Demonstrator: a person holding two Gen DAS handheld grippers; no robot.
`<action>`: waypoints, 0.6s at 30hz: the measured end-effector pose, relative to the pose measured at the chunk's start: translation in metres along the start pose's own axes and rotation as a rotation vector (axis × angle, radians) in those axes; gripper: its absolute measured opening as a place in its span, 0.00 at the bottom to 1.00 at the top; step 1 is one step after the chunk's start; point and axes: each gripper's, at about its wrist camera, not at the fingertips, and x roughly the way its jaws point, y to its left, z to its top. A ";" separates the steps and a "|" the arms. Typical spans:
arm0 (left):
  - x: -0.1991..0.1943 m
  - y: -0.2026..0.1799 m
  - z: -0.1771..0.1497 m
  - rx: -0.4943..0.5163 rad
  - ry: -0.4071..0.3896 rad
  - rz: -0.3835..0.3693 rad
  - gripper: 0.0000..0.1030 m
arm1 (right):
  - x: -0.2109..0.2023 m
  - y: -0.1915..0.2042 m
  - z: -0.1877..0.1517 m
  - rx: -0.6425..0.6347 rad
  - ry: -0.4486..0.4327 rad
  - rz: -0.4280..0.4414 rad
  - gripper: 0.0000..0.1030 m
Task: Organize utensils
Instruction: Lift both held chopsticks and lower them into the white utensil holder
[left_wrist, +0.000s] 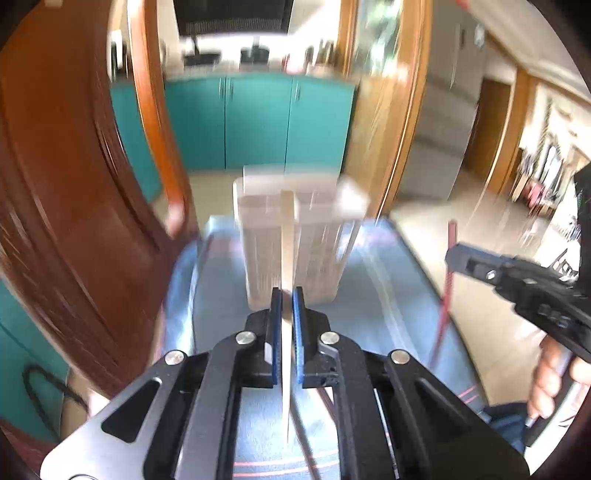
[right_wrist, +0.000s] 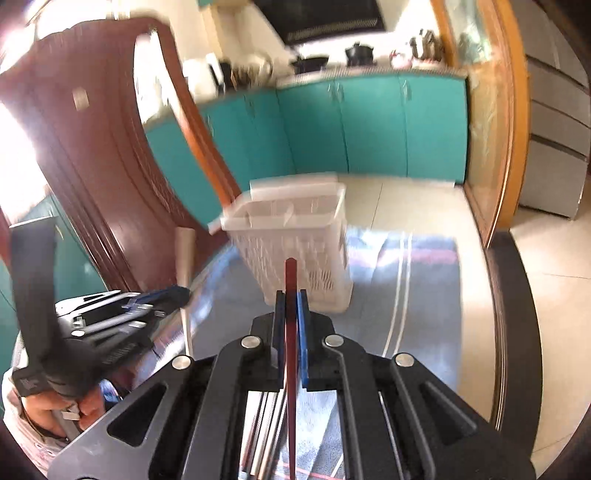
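Note:
A white slotted utensil basket (left_wrist: 295, 236) (right_wrist: 295, 251) stands upright on a blue cloth, ahead of both grippers. My left gripper (left_wrist: 287, 295) is shut on a pale cream chopstick (left_wrist: 287, 229) that sticks up in front of the basket. My right gripper (right_wrist: 291, 299) is shut on a dark red chopstick (right_wrist: 290, 273), its top end level with the basket's side. In the left wrist view the right gripper (left_wrist: 452, 254) shows at the right edge with the red chopstick (left_wrist: 447, 280) hanging from it. The right wrist view shows the left gripper (right_wrist: 181, 293) holding the cream chopstick (right_wrist: 183, 258) at the left.
The blue striped cloth (right_wrist: 413, 280) covers a round table with a dark rim (right_wrist: 513, 314). More utensils (right_wrist: 264, 435) lie under my right gripper. A reddish wooden chair back (left_wrist: 66, 184) stands at the left. Teal cabinets (right_wrist: 369, 125) and tiled floor lie beyond.

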 end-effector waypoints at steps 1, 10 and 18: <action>-0.011 0.001 0.008 0.003 -0.033 -0.002 0.06 | -0.005 0.001 0.009 0.008 -0.023 0.001 0.07; -0.061 0.033 0.096 -0.143 -0.407 -0.025 0.06 | -0.074 0.002 0.091 0.137 -0.422 0.089 0.07; 0.037 0.057 0.086 -0.251 -0.314 0.015 0.06 | -0.006 -0.009 0.095 0.194 -0.520 -0.089 0.07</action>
